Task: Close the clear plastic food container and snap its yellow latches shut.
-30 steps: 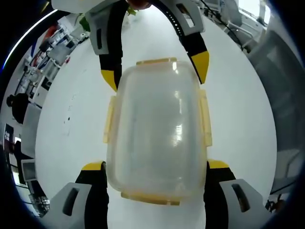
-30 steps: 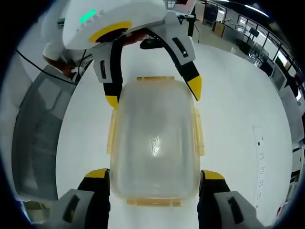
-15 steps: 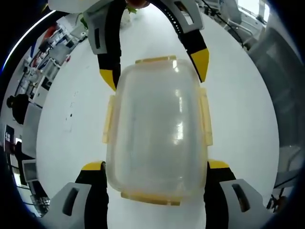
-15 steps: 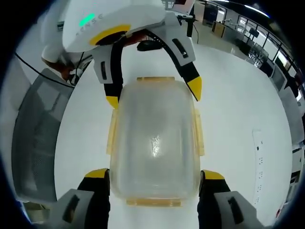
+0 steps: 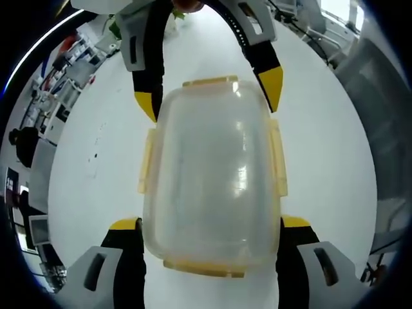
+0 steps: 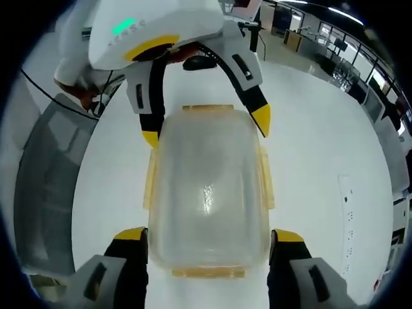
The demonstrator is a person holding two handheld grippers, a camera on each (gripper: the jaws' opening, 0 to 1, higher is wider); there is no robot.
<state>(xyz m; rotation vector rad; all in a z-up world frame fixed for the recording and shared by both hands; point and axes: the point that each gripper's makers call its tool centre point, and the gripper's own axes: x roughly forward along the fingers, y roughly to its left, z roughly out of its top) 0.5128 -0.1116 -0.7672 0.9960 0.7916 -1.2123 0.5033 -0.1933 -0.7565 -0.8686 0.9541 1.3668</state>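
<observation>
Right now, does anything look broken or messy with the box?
Nothing stands out. The clear container sits flat on the white table, lid on straight, no cracks or spills. Both grippers bracket its ends, the left gripper and right gripper.

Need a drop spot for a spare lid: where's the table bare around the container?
Bare white table runs along both long sides of the container, with more in the right gripper view. Crowded at both short ends: left gripper straddles one, right gripper the other.
</observation>
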